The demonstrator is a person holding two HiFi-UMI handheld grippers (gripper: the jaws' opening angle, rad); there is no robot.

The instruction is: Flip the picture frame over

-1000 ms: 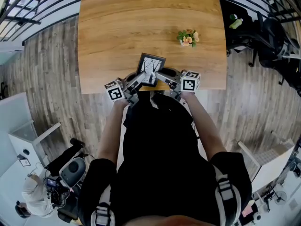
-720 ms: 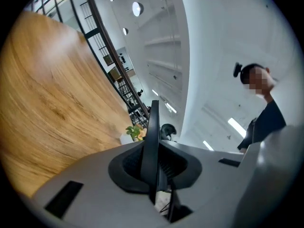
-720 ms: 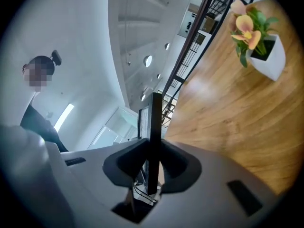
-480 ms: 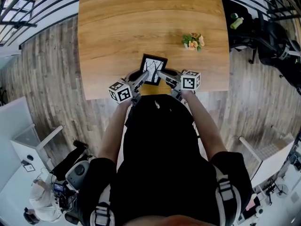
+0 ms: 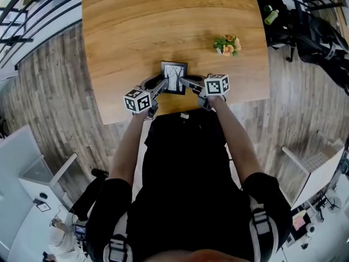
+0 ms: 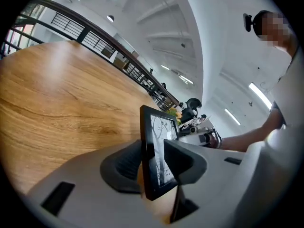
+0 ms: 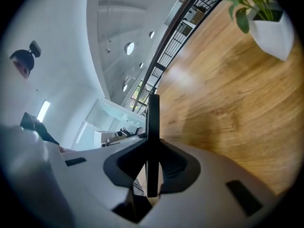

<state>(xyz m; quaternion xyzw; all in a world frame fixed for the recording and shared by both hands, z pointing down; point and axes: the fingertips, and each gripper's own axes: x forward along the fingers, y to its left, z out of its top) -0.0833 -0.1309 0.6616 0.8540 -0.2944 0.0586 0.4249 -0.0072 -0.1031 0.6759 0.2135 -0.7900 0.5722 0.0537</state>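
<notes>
A black picture frame (image 5: pixel 174 77) with a bare-tree print stands on edge near the front of the wooden table (image 5: pixel 131 31), print toward me. My left gripper (image 5: pixel 162 84) is at its left side. In the left gripper view the frame (image 6: pixel 159 146) stands between the opening jaws, and a sliver of table shows beside the left pad (image 6: pixel 124 164). My right gripper (image 5: pixel 186 82) is at the frame's right side. In the right gripper view the frame (image 7: pixel 153 122) appears edge-on, and the closing jaws press on it from both sides.
A small white pot of orange flowers (image 5: pixel 229 44) stands on the table to the right and further back, and shows at the top right as the pot (image 7: pixel 268 30) in the right gripper view. Railings and wooden floor surround the table.
Both grippers came down toward the table with the frame. The frame turned from tilted to square with the table edge.
</notes>
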